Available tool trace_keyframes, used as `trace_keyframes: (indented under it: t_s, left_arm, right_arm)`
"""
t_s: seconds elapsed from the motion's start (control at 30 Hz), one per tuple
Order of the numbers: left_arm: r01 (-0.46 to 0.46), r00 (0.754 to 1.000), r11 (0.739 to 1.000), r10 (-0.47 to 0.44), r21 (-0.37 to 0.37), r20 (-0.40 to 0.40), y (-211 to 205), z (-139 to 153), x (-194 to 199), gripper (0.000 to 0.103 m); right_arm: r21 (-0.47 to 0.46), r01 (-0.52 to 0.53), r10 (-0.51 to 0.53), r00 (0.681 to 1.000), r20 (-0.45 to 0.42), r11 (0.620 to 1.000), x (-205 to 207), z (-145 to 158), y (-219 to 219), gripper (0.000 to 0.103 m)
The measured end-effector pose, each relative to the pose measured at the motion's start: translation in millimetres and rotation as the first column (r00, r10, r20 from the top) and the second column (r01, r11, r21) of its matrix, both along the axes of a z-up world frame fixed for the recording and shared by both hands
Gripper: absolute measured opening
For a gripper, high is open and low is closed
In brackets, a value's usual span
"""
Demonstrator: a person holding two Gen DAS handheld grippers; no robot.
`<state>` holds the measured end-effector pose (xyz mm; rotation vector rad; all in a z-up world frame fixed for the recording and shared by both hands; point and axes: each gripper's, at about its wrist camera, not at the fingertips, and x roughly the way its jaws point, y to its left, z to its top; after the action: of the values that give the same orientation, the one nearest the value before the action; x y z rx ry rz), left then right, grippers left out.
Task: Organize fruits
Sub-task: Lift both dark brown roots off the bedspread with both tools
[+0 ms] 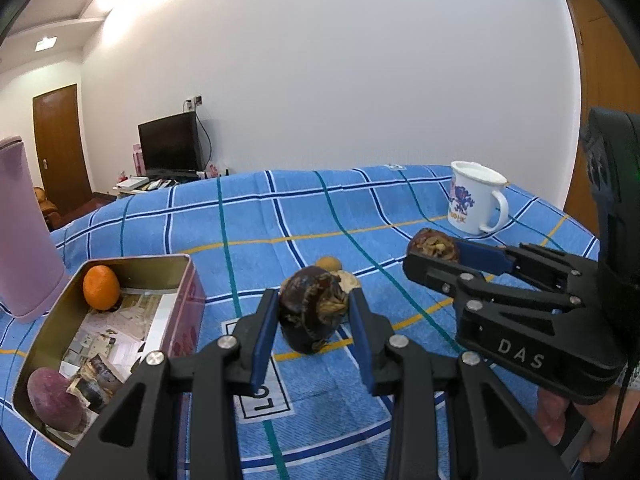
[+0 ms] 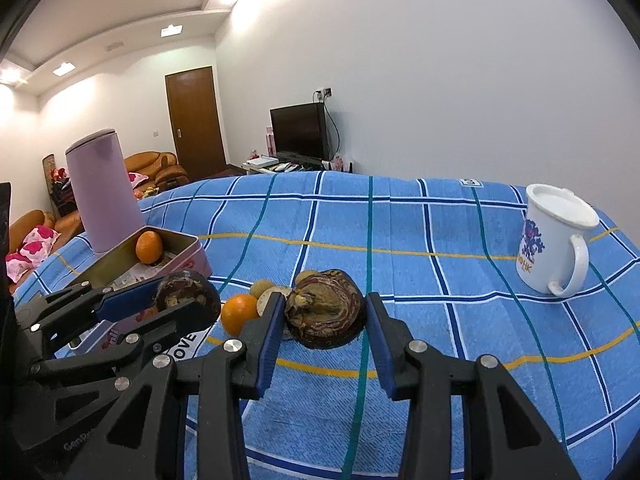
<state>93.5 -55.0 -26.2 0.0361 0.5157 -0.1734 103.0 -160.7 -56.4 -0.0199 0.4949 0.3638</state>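
My left gripper (image 1: 314, 314) is shut on a dark brown mangosteen (image 1: 310, 310), held above the blue checked cloth. My right gripper (image 2: 325, 318) is shut on a second dark mangosteen (image 2: 326, 314); it shows at the right of the left wrist view (image 1: 434, 246). The left gripper with its fruit shows at the left of the right wrist view (image 2: 188, 294). An open pink tin (image 1: 192, 288) at the left holds an orange (image 1: 101, 288) and a purple fruit (image 1: 52, 398). Another orange (image 2: 239, 312) and small tan fruits (image 2: 262, 287) lie on the cloth.
A tall pink cylinder (image 2: 105, 192) stands behind the tin. A white lidded mug (image 2: 554, 236) stands at the far right of the cloth (image 2: 440, 240). The cloth's far edge drops off toward a TV and a door.
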Motion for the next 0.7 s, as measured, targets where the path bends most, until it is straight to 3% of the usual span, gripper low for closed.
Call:
trace_keyframes:
  t_s: [0.7]
  left_arm:
    - [-0.013,0.999,1.0,0.013,-0.006,0.052,3,5,-11,0.037]
  right_arm:
    - [0.006,-0.012,0.011,0.997,0.075,1.0,-17,6,-1,0.042]
